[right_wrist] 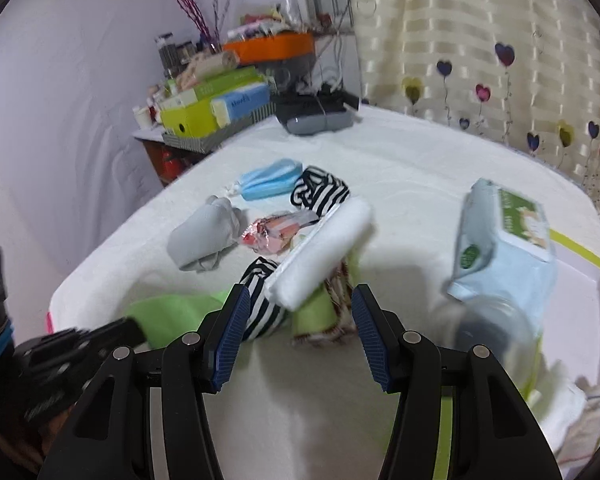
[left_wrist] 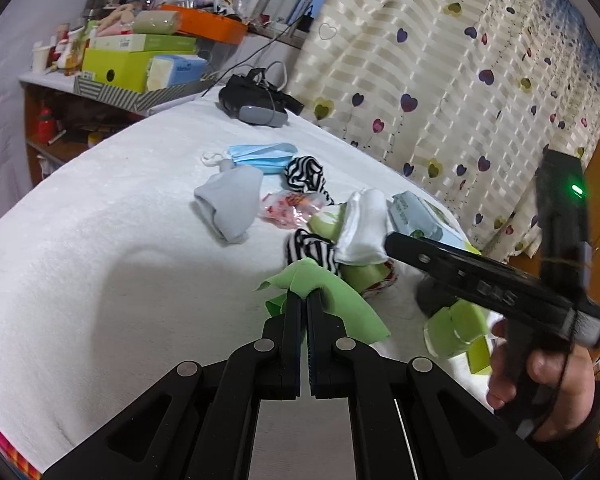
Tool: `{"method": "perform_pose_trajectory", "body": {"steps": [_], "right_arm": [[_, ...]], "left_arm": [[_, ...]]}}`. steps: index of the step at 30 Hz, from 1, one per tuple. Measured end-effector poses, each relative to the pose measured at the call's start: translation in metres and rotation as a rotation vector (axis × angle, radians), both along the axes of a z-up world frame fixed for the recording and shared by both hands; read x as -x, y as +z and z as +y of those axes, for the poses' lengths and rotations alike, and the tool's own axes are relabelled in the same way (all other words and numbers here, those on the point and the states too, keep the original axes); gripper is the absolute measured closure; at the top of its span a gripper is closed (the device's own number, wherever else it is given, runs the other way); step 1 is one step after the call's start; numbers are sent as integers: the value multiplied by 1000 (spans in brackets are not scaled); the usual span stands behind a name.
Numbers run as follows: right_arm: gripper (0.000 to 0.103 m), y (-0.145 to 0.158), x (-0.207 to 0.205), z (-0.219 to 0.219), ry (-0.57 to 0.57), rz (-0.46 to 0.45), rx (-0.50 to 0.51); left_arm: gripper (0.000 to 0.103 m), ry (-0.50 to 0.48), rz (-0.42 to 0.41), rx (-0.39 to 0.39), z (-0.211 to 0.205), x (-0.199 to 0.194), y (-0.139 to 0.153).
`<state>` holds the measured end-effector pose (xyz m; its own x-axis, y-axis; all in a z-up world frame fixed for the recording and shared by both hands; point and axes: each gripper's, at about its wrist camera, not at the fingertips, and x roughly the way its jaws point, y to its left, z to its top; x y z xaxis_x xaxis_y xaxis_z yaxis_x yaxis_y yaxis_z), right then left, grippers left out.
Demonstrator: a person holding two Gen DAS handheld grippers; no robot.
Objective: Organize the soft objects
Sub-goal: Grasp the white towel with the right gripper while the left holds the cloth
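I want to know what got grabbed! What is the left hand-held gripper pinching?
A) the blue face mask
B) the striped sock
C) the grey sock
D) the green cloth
D: the left hand-held gripper is shut on a fold of the green cloth.

you see a green cloth (left_wrist: 342,304) bunched and lifted off the white bed cover, and beyond it a striped sock (left_wrist: 314,250) under a folded white cloth (left_wrist: 362,226). farther back lie a grey sock (left_wrist: 230,204), a blue face mask (left_wrist: 262,156) and a second striped piece (left_wrist: 306,174), all crumpled.
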<state>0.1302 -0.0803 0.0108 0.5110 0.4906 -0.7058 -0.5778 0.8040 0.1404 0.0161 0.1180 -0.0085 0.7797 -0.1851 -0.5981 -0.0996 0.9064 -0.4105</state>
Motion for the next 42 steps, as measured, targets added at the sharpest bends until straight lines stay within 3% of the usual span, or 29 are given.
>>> {"method": "perform_pose_trajectory", "body": {"steps": [6,8,11,13,15,19,24,32,33,34,36,42], "right_arm": [[50,-17,-24,21,-30,67,12],[69,-19,-28,26,-31,70,20],[83,-19,-27,29,-27,51,30],[88,-16,-24,28,-22,32,28],[88,-11,-21,26,-17,12,21],[88,-1,-9,18,-7,-28,13],[88,6,0,4,-12,-46,-4],[88,15,9,-24,-35,-60,-37],[88,16,9,-28,-38,-61,-40],[88,17,10,-31,-40,-63,-43],[88,17,11,-36,-43,-65,-51],[88,23,21,-49,-41,-82,-69]], "left_arm": [[100,-5,14,14,8,-7,-8],[100,-8,20,14,8,-9,-10],[98,-20,27,23,8,-12,-12],[77,-26,34,29,8,-14,-14],[64,-33,39,35,7,-15,-16],[56,-70,66,28,-5,-19,-19],[54,-123,88,12,-29,-29,-23],[54,-137,115,-36,-60,-49,-32],[60,-136,120,-36,-62,-51,-33],[76,-131,131,-43,-63,-53,-35],[92,-117,147,-63,-66,-55,-37],[97,-93,98,-76,-65,-39,-21]]}}
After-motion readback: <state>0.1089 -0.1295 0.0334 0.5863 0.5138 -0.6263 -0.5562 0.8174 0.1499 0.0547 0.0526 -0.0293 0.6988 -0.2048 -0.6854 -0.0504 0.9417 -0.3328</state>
